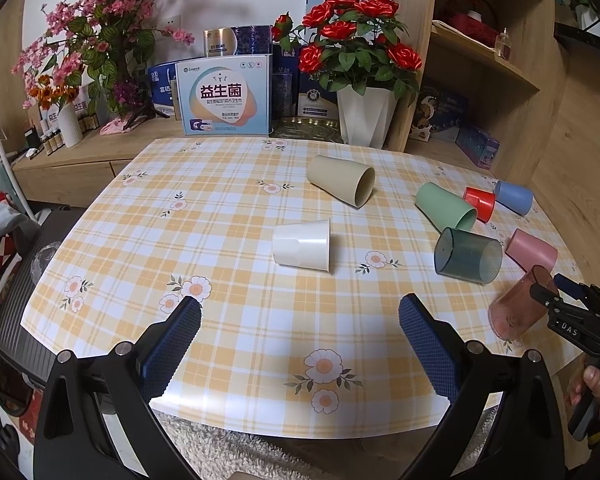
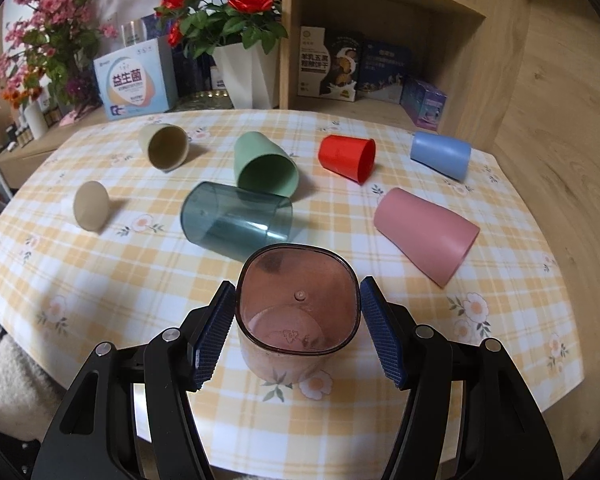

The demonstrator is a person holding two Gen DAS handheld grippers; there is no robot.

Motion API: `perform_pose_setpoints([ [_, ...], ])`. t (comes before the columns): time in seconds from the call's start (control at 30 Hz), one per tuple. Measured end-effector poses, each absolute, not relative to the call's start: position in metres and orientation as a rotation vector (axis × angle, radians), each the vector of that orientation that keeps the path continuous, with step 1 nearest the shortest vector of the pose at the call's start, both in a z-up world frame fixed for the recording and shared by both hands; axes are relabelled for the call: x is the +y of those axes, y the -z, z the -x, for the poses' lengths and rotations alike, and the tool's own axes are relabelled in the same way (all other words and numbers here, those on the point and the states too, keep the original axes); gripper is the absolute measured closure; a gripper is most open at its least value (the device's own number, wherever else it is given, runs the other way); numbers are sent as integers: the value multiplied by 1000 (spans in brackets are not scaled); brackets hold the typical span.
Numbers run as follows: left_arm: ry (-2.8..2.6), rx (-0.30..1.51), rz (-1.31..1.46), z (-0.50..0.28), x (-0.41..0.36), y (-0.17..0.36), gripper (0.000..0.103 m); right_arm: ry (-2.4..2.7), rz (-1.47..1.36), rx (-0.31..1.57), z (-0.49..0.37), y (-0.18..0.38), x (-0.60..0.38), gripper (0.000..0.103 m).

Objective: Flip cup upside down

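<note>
Translucent pink cup [image 2: 297, 312] sat between right tool [image 2: 298, 330] pads near worktop [image 2: 100, 280] front edge, w/ slight gaps, not yet pinched. Looked light, stiff, slick plastic; grip mid-wall. Left tool [image 1: 300, 344] spread, empty.

The left hand-held gripper [image 1: 300, 316] is held low over the near edge of the bench, its blue-padded fingers [image 1: 172, 344] spread wide with nothing caught between them. The right hand-held gripper [image 2: 298, 320] is seen by the bench's near right corner, its pads [image 2: 216, 336] set on either side of the pink see-through cup [image 2: 296, 312]; the left pad looks pressed to the wall, while a thin gap is seen at the right one. A thumb [image 1: 598, 380] is wrapped on its handle.
</note>
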State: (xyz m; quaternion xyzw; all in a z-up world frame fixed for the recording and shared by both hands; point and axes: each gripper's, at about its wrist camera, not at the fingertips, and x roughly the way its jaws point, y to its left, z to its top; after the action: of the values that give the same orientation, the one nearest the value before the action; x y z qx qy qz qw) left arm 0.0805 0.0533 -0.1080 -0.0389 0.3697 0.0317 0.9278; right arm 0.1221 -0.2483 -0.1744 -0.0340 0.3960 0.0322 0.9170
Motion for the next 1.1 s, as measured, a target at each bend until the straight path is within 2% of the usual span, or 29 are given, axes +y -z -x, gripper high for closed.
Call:
perform_pose_setpoints([
  [0.67,-50,766,80,-80,49,109,6,-26,132,819,-118,181,-243,41],
  [1.1,-45,748,71,-79,45,100,6,-50,58,867,-124,179,-249,40],
])
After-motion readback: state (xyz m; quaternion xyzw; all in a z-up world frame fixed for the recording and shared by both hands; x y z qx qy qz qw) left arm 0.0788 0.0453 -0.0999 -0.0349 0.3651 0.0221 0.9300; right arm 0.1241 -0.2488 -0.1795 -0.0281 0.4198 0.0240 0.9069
